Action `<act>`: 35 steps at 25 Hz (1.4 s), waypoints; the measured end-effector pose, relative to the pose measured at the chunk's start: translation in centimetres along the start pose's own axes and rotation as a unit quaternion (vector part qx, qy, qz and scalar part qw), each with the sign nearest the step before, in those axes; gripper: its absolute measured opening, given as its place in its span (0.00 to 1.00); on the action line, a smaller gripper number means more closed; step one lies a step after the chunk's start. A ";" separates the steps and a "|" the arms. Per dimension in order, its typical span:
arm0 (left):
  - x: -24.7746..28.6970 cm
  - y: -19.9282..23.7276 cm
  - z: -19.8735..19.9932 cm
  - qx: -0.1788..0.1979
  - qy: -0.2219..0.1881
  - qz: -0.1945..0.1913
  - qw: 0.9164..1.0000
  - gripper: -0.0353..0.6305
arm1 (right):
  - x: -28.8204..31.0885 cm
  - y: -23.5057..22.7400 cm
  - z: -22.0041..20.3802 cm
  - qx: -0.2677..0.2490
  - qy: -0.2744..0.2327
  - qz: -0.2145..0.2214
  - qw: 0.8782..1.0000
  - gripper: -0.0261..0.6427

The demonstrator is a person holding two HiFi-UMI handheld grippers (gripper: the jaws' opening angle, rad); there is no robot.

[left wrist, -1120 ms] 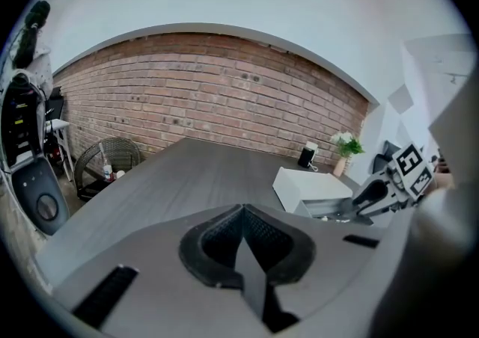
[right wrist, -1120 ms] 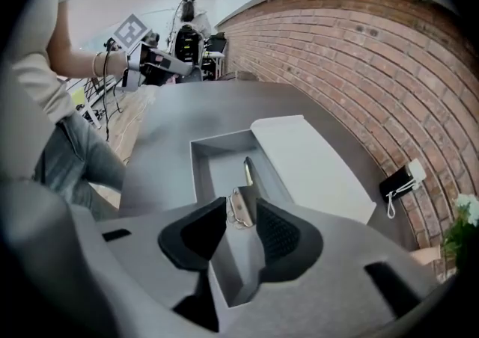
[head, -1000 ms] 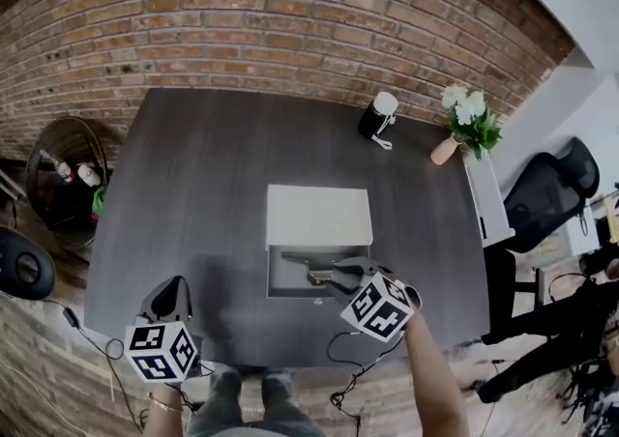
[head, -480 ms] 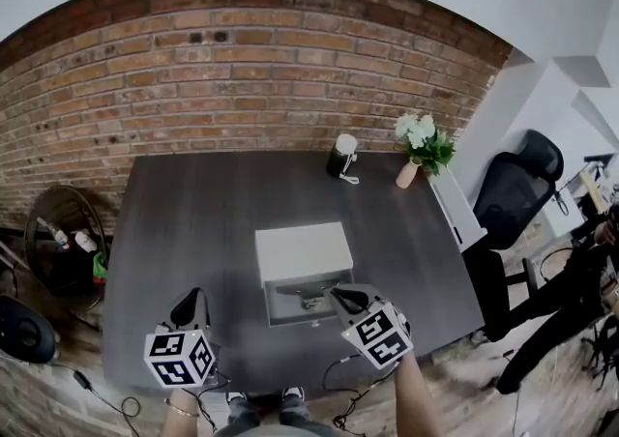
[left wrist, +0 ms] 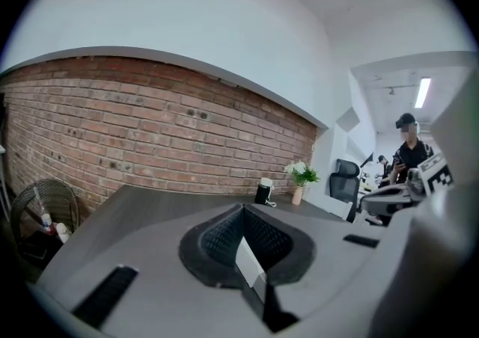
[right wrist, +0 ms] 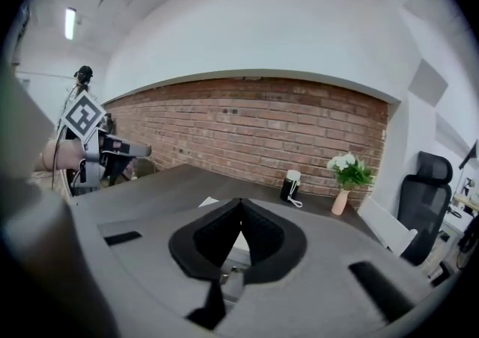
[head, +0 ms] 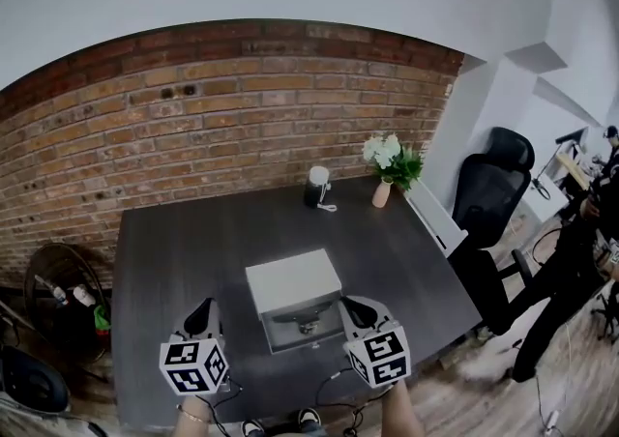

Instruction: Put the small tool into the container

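Lying in the grey tray of the open container, w/ the white lid open behind it, is the small tool, near the bench front edge. Right tool hovers just beside the tray's right side; its jaws have just been closing & are now tog., nothing btwn them. Left tool hangs off to the tray's left, jaws tog., nothing held. A black canister & a flower vase stand at the far edge.

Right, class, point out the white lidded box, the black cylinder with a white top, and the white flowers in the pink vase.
white lidded box [head: 293, 280], head view, its white lid.
black cylinder with a white top [head: 314, 195], head view, its black body.
white flowers [head: 383, 148], head view, the blooms.
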State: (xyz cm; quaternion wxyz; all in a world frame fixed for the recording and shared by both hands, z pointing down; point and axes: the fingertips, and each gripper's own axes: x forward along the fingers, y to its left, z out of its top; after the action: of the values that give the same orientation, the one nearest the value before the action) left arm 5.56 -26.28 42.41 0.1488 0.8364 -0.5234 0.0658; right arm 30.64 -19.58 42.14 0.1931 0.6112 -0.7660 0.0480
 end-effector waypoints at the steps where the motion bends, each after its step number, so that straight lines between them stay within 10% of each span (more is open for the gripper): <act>1: 0.2 -0.2 0.3 0.003 -0.004 -0.002 1.000 0.05 | -0.3 -0.4 0.3 0.007 -0.010 -0.016 1.000 0.05; 11: 1.0 -1.4 0.2 0.006 -0.007 -0.008 1.000 0.05 | -2.8 -3.2 0.1 0.119 -0.055 -0.124 0.983 0.04; 35: 0.1 -2.8 -1.6 0.010 0.005 0.004 1.000 0.05 | -4.3 -3.8 -1.0 0.125 -0.051 -0.127 0.983 0.04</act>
State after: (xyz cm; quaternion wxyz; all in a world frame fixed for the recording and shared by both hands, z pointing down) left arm 8.15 -24.72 43.45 0.1431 0.8356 -0.5249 0.0760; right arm 35.31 -16.29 40.93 0.0804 0.7244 -0.6791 0.0872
